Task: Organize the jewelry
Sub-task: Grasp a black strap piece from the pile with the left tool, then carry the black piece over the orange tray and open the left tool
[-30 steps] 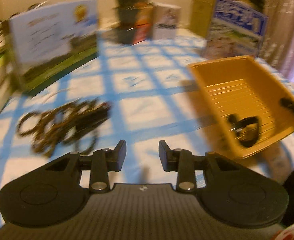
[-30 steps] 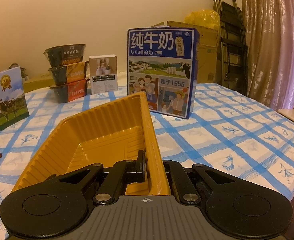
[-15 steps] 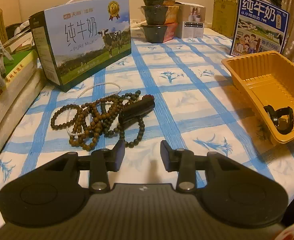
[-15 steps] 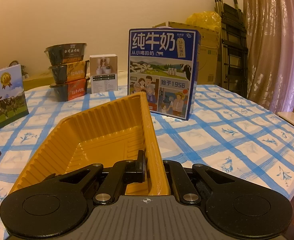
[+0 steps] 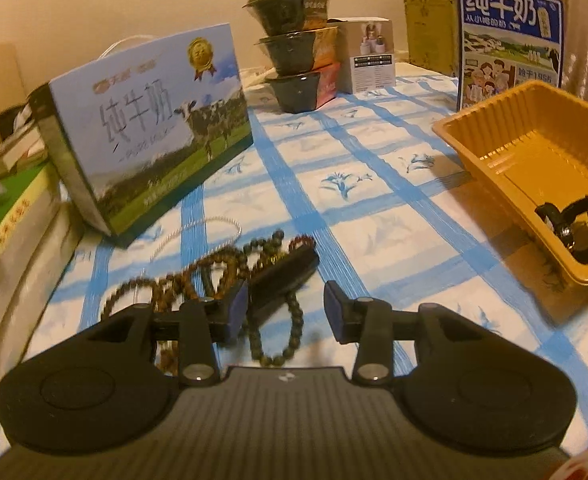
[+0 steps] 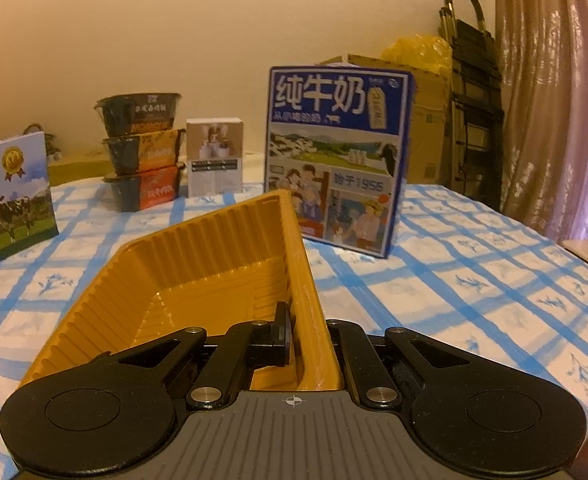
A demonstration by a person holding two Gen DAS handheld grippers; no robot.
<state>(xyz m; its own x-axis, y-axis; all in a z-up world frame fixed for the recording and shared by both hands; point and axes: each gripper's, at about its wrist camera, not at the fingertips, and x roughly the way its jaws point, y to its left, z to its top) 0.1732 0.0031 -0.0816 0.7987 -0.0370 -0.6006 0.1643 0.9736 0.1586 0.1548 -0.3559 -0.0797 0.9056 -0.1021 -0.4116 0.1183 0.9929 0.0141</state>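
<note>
In the left wrist view a pile of brown bead bracelets [image 5: 198, 280] lies on the blue-checked cloth, with a dark oblong piece [image 5: 284, 276] on top and a white bead string [image 5: 214, 226] behind. My left gripper [image 5: 286, 312] is open and low over the pile, the dark piece just ahead between its fingers. The yellow plastic tray [image 5: 506, 140] stands at the right. My right gripper [image 6: 308, 336] is shut on the tray's right wall [image 6: 306, 280]; its finger shows inside the tray in the left wrist view [image 5: 574, 228].
A pale blue milk box [image 5: 150, 132] stands behind the pile, with stacked books [image 5: 18, 200] at the left edge. Stacked black bowls [image 5: 298, 40], a small white box [image 5: 370, 54] and a dark blue milk carton [image 6: 338, 156] stand at the back. Curtain [image 6: 554, 100] at far right.
My left gripper has swung left and come down close to the bracelet pile, which now lies right at its fingertips. The right gripper and tray have stayed still.
</note>
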